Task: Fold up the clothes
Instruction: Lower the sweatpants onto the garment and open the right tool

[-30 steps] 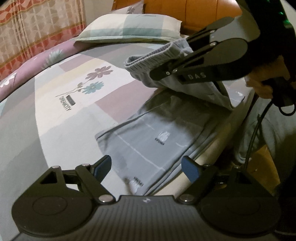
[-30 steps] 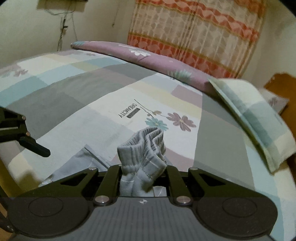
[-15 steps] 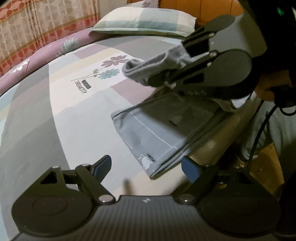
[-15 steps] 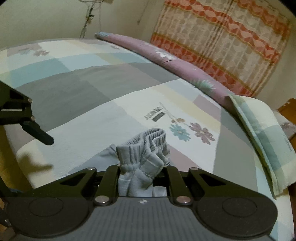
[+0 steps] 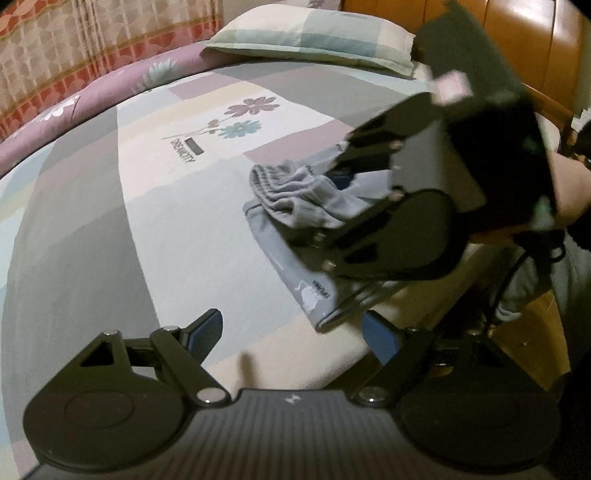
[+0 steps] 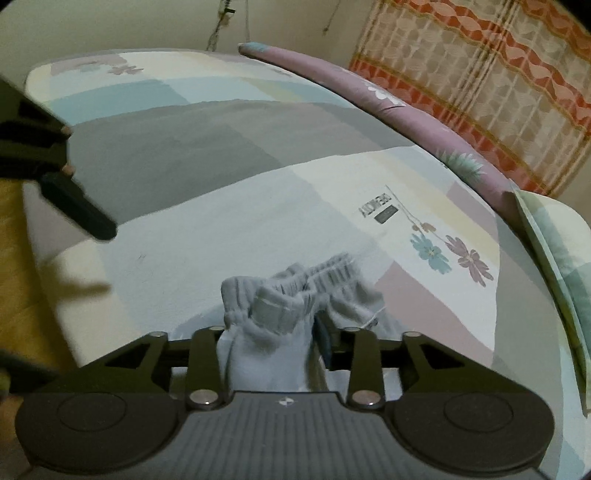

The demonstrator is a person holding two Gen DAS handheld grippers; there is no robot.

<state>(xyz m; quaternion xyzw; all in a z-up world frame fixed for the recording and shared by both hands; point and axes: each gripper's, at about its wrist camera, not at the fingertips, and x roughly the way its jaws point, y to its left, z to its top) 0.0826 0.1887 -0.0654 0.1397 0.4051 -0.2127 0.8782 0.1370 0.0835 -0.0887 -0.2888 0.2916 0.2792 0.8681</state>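
Patchwork bedding (image 5: 92, 240) with a flower print covers the bed, a pillow (image 5: 314, 33) at its far end and a patterned curtain (image 6: 480, 74) beyond. Near the right edge lie the grey shorts (image 5: 295, 273), their bunched waistband (image 6: 280, 306) clamped between the narrowed fingers of the right gripper (image 6: 277, 354). At the near edge, the left gripper (image 5: 291, 332) hangs with fingers spread wide, holding nothing.

Left gripper (image 5: 291, 332) low, level, its 2 blue-padded jaws spread wide, nothing between them. Right gripper (image 6: 273, 343) jaws clamped on bunched grey cloth (image 6: 280, 317), angled down; hand (image 5: 569, 199) behind it.
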